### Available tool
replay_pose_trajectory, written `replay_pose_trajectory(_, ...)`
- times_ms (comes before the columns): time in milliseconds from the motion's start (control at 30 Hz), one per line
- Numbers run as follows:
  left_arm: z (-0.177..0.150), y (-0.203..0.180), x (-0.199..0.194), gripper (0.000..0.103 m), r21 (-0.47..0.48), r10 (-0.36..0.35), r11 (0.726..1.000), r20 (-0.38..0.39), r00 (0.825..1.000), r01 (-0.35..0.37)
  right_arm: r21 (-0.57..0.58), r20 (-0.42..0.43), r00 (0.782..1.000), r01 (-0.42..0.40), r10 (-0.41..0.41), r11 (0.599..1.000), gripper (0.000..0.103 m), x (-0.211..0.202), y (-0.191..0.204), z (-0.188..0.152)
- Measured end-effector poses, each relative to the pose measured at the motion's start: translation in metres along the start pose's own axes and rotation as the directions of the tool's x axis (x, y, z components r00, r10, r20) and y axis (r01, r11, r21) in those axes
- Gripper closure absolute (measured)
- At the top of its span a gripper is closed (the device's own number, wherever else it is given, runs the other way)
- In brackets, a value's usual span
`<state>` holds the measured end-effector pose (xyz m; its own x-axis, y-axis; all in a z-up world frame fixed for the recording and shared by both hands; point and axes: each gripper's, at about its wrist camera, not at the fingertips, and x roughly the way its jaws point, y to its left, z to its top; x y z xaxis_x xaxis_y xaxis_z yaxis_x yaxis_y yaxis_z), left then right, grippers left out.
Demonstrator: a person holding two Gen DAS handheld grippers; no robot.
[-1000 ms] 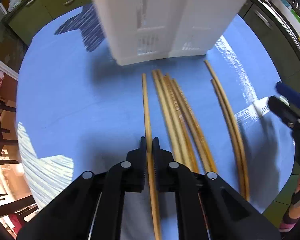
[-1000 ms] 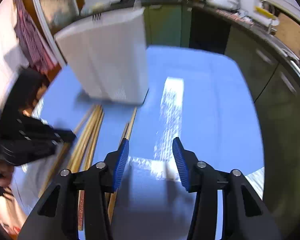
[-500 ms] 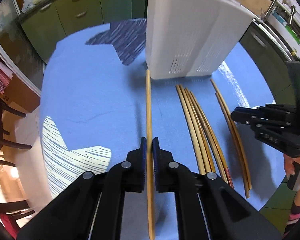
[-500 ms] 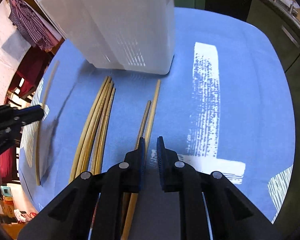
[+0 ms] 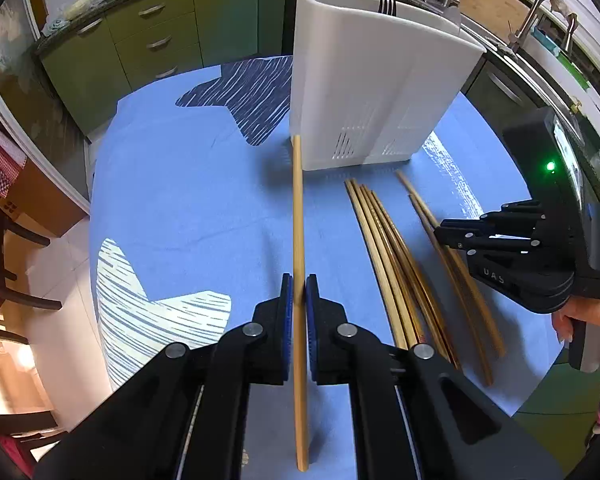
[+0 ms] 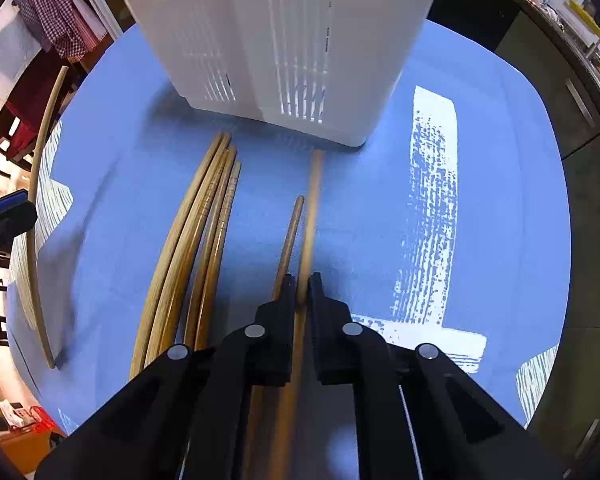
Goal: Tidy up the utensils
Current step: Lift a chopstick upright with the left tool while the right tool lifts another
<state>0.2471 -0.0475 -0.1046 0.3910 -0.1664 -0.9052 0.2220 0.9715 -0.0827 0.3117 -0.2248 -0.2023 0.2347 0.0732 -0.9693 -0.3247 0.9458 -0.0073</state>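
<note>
My left gripper (image 5: 297,290) is shut on a wooden chopstick (image 5: 297,208) and holds it above the blue tablecloth; its far tip points at the white utensil holder (image 5: 376,80). My right gripper (image 6: 300,286) is shut on another chopstick (image 6: 311,208), low over the cloth, tip near the holder's base (image 6: 300,40). A second chopstick (image 6: 290,236) lies just left of it. A bundle of several chopsticks (image 6: 204,220) lies further left; it also shows in the left wrist view (image 5: 384,248). The right gripper body (image 5: 512,240) hovers over the rightmost pair.
The table is round with a blue cloth (image 5: 188,184) bearing star patterns. A fork (image 5: 387,5) stands in the holder. Green kitchen cabinets (image 5: 148,40) and a sink counter lie behind. Chairs (image 5: 4,280) stand at the left edge.
My left gripper has lifted its chopstick higher and drawn back from the holder. My right gripper has closed on a chopstick and moved forward toward the holder.
</note>
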Motion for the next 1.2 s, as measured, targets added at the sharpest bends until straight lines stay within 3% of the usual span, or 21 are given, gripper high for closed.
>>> replay_pose_trajectory(200,-0.002,0.003,-0.010,0.097,0.000,-0.003,1.000,0.024,1.000,0.003,0.026,0.089,0.993,-0.079,0.077,0.997,0.096,-0.034,-0.009,-0.018)
replay_pose_trajectory(533,-0.013,0.000,-0.050,0.097,0.021,-0.014,1.000,0.102,0.995,0.012,0.020,0.306,0.938,-0.177,0.163,0.984,0.096,-0.129,-0.024,-0.070)
replay_pose_trajectory(833,-0.030,-0.002,-0.088,0.097,0.042,-0.012,0.999,0.175,0.984,0.005,0.024,0.360,0.918,-0.185,0.165,0.982,0.096,-0.157,-0.044,-0.104)
replay_pose_trajectory(1200,-0.038,-0.007,-0.107,0.097,0.062,-0.023,0.998,0.201,0.979,0.010,0.030,0.403,0.901,-0.190,0.162,0.981,0.096,-0.166,-0.051,-0.110)
